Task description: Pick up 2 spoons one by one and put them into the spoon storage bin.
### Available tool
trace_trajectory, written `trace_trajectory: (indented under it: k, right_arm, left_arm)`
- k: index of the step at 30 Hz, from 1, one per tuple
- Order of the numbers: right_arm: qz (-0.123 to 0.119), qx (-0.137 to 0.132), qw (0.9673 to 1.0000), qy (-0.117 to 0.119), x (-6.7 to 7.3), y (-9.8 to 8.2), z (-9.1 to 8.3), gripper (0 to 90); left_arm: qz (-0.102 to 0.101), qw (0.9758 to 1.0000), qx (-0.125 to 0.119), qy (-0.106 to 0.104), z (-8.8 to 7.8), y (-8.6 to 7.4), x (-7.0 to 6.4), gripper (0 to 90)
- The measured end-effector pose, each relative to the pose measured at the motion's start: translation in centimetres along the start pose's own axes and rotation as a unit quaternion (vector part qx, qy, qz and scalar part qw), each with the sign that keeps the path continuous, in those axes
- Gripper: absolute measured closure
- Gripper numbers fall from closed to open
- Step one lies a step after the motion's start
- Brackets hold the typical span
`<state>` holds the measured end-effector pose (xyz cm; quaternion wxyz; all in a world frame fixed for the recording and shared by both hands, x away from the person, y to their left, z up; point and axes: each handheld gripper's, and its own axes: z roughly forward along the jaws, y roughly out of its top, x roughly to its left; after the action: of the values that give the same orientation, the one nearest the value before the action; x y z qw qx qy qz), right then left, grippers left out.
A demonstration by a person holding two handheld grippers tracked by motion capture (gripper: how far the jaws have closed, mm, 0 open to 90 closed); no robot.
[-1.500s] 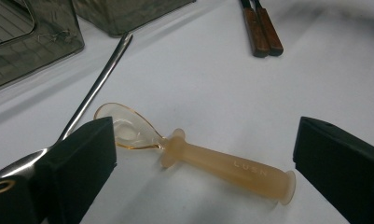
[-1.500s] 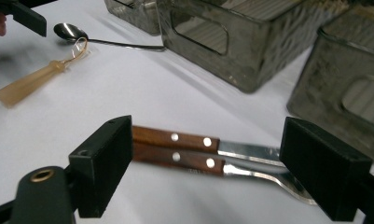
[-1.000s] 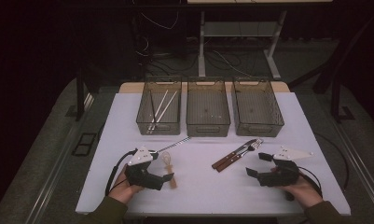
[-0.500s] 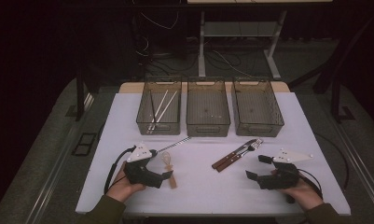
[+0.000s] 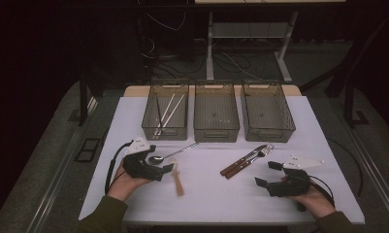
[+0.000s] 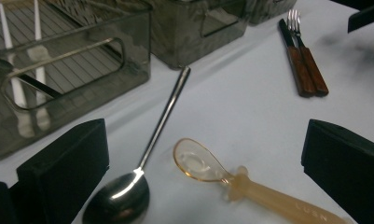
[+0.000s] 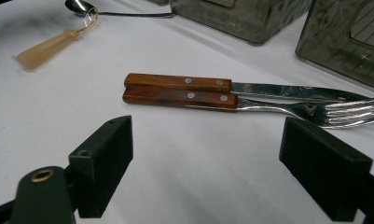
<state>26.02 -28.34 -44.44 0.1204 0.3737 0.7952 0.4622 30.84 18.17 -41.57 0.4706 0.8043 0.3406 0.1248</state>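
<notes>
- The metal spoon (image 6: 128, 186) and the amber plastic spoon (image 6: 231, 179) lie side by side on the table (image 5: 206, 194) near its front left corner, bowls close together, not touching as far as you can tell.
- Your left gripper (image 5: 158, 167) sits low over them with its jaws spread wide; the metal spoon's bowl lies just beside one jaw, and nothing is gripped.
- The metal spoon's handle runs toward the left bin (image 5: 166, 112) at the back edge, which holds white chopsticks (image 5: 169, 110).
- The plastic spoon's handle points toward the front edge.
- Right of the middle, a wooden-handled knife (image 7: 212, 84) and fork (image 7: 231, 103) lie touching, handles toward the front edge.
- Your right gripper (image 5: 269, 174) rests near the front right corner, jaws wide apart and empty, facing those two handles but clear of them.
- The middle bin (image 5: 216, 110) and right bin (image 5: 267, 110) stand beside the left one along the back edge.
</notes>
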Motion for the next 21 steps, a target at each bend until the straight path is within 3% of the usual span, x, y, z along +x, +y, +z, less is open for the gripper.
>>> trace_trajectory:
  k: [7, 10, 16, 21]
  right_arm:
    - [0.005, -0.002, 1.0000, -0.006, -0.2, 0.0, -0.1, 17.5]
    - [0.005, -0.002, 1.0000, -0.007, -0.2, -0.1, -0.1, 17.5]
    - [0.005, -0.003, 1.0000, -0.006, -0.1, 0.0, -0.1, 17.6]
    - [0.003, -0.003, 1.0000, -0.007, -0.1, 0.1, 0.0, 17.5]
  left_arm:
    - [0.003, 0.9998, 0.010, 0.015, 0.4, 1.4, 1.9, 1.1]
    - [-0.006, 0.9995, 0.007, 0.030, 0.3, 1.3, 2.6, 4.1]
    - [-0.026, 0.9976, 0.026, 0.059, -0.2, 0.1, 3.8, 15.5]
    - [-0.041, 0.9971, 0.035, 0.053, -0.5, -0.7, 4.7, 30.3]
